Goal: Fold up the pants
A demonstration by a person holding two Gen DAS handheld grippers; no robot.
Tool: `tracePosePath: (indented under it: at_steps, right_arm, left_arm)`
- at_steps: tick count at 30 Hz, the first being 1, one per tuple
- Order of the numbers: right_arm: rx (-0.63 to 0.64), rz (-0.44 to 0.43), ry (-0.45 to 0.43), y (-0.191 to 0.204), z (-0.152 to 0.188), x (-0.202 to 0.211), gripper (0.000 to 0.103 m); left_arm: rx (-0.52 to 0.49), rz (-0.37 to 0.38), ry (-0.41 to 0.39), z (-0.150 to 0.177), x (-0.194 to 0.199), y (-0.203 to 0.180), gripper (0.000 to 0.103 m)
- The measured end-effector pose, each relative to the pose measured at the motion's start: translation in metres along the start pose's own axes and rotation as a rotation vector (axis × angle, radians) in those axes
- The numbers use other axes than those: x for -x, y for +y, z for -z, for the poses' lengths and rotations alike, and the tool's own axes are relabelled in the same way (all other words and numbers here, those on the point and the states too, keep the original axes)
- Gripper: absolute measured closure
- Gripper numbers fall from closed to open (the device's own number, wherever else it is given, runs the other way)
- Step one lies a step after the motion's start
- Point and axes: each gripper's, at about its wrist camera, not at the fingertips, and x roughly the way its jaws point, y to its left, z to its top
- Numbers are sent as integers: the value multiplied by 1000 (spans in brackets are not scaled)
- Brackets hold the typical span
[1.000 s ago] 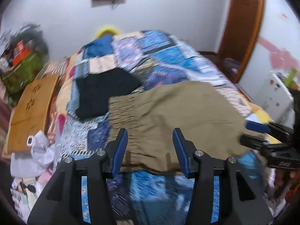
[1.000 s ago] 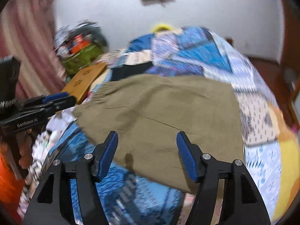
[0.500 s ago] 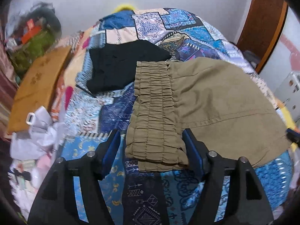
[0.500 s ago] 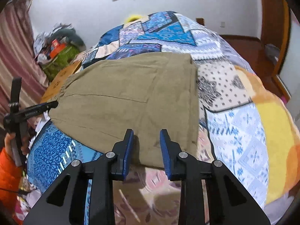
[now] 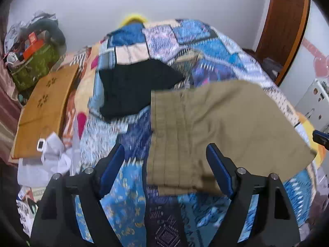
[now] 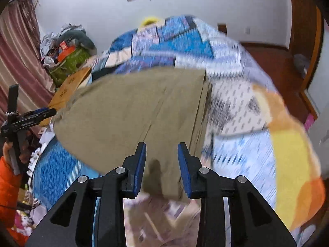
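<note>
Folded khaki pants (image 5: 222,127) lie flat on a patchwork quilt (image 5: 131,187). Their gathered waistband end (image 5: 170,156) lies between the wide fingers of my left gripper (image 5: 165,167). The jaws are opening and the pads stand clear of the cloth. In the right wrist view the pants (image 6: 131,111) show their leg end. Its near edge lies under my right gripper (image 6: 162,164), whose jaws stand narrow and are opening slightly, with a small pucker of cloth between them that they do not pinch. The left gripper (image 6: 41,112) also shows at that view's left edge.
A black garment (image 5: 133,86) lies on the quilt just beyond the waistband. Left of the bed are a wooden board (image 5: 43,111), white papers (image 5: 53,156) and a green bag of clutter (image 5: 35,65). A person's orange sleeve (image 6: 8,177) and a wooden door (image 5: 283,20) are also in view.
My left jaws spread wider and came nearer the waistband end. My right jaws narrowed from wide, then widened a little, as the gripper moved to the near edge of the leg end.
</note>
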Motion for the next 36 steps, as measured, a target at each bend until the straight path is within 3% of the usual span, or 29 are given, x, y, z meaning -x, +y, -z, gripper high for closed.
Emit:
tracePosePath:
  at_steps: [6, 10, 14, 16, 23, 31, 33, 36]
  right_arm:
    - [-9, 17, -85, -15, -45, -4, 64]
    - [11, 18, -113, -25, -73, -21, 64]
    - [37, 26, -102, -36, -98, -46, 63]
    - [46, 33, -77, -45, -112, -66, 58]
    - [27, 74, 51, -80, -141, -150, 58]
    - [-60, 59, 187, -108, -147, -221, 58]
    - [-61, 54, 187, -107, -145, -227, 65]
    - [-36, 99, 190, -104, -140, -230, 81]
  left_arm:
    - [-13, -27, -20, -46, -11, 5, 20]
    - [0, -33, 5, -71, -42, 14, 13]
    - [-9, -59, 71, -87, -84, 21, 13]
    - [-11, -40, 108, -91, -102, 22, 13]
    - [-7, 32, 181, -96, -142, 22, 13]
    - [-5, 81, 193, -87, -156, 25, 7]
    - [5, 77, 198, -84, -159, 27, 6]
    - [17, 5, 122, -79, -152, 29, 6]
